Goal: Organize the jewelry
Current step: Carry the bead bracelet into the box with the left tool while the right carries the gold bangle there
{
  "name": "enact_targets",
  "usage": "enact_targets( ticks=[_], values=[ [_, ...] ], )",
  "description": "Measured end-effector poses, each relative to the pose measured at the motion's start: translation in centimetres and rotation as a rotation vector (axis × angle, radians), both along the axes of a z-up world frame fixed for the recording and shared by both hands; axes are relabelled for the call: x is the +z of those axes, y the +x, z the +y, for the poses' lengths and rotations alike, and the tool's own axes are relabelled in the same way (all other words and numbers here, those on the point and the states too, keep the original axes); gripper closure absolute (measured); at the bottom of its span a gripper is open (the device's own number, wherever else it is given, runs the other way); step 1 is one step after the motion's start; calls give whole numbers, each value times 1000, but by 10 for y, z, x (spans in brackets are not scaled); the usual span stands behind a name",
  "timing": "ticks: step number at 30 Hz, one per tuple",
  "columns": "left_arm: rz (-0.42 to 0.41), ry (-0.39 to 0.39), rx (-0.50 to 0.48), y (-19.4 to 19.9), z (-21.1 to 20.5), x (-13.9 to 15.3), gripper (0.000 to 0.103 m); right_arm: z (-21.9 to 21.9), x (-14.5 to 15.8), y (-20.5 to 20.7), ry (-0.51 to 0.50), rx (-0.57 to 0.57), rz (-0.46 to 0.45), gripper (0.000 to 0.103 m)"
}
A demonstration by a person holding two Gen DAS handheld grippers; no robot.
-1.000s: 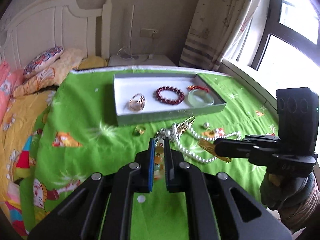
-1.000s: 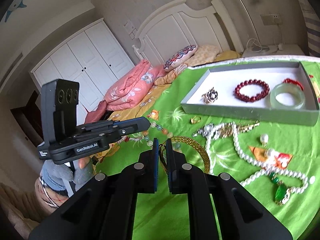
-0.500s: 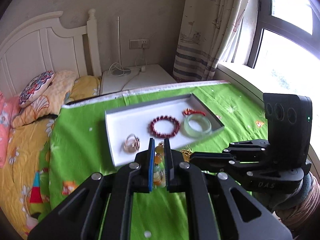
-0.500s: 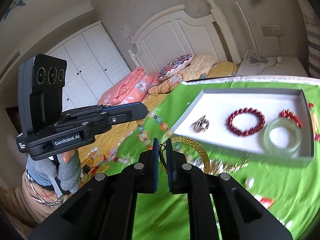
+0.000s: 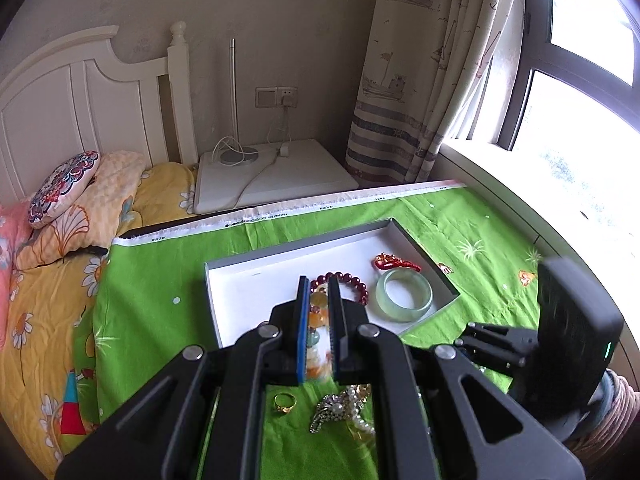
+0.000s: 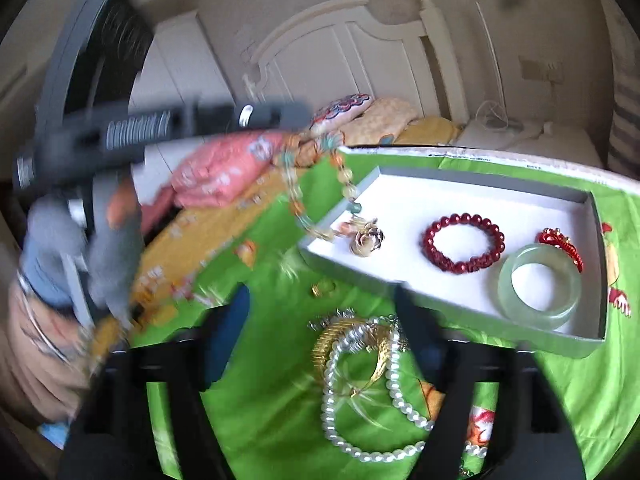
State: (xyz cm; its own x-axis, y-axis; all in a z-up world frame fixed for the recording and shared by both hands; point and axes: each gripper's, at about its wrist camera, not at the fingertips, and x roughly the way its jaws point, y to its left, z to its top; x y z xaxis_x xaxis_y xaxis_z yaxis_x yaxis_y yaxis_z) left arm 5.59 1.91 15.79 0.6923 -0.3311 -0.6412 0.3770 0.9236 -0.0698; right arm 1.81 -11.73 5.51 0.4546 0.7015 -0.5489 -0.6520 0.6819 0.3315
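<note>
My left gripper (image 5: 319,292) is shut on a multicoloured bead bracelet (image 5: 316,320) and holds it above the near left part of the grey tray (image 5: 404,236). In the right wrist view the bracelet (image 6: 316,200) hangs from it over the tray's left rim (image 6: 340,258). The tray holds a gold brooch (image 6: 366,238), a dark red bead bracelet (image 6: 464,246), a red cord piece (image 6: 560,240) and a pale green bangle (image 6: 540,286). My right gripper (image 6: 320,320) is open and blurred, above a gold bangle (image 6: 328,340) lying among white pearls (image 6: 360,420) on the green cloth.
A gold ring (image 5: 285,402) and a silver brooch (image 5: 332,410) lie on the green cloth (image 5: 160,280) in front of the tray. A bed with pillows (image 5: 60,188) is to the left, a white nightstand (image 5: 272,176) behind, a window (image 5: 580,100) to the right.
My right gripper has opened and the gold bangle now lies on the cloth with the pearls. My left gripper has carried the bead bracelet forward over the tray.
</note>
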Motion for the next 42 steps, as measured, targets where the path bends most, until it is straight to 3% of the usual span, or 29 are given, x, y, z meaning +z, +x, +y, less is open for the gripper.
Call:
enact_targets(
  ticks=[2,4,10,13,15,17,21,24,30,32,42],
  values=[
    [-2,0,1,0,1,1,95,16,-8,-4,-78,52,-3,43],
    [-5,-9,3,-3,3,3,95,34,-10,-7,-146,115,-27,48],
    [-33,-20,-3,-19,10,13,95,44,-14,-33,-195,202,-55,48],
    [-34,-13,-17,-23,12,13,95,47,-30,-51,-275,195,-85,66],
    [-30,-9,-24,-24,10,12,95,47,-40,-48,-316,186,-73,70],
    [-26,-4,-26,-25,8,10,95,48,-48,-38,-315,190,-32,82],
    [-16,-5,-17,-22,9,8,95,55,-54,-30,-383,167,-32,94],
    [-10,-3,-14,-15,11,9,95,51,-47,-32,-325,168,-40,94],
    [27,14,0,16,11,1,95,-6,-10,11,40,72,48,95],
    [39,20,6,25,11,-3,95,-20,0,25,89,30,36,95],
    [87,28,68,90,-4,-31,95,-44,11,113,-62,-193,-21,95]
  ],
)
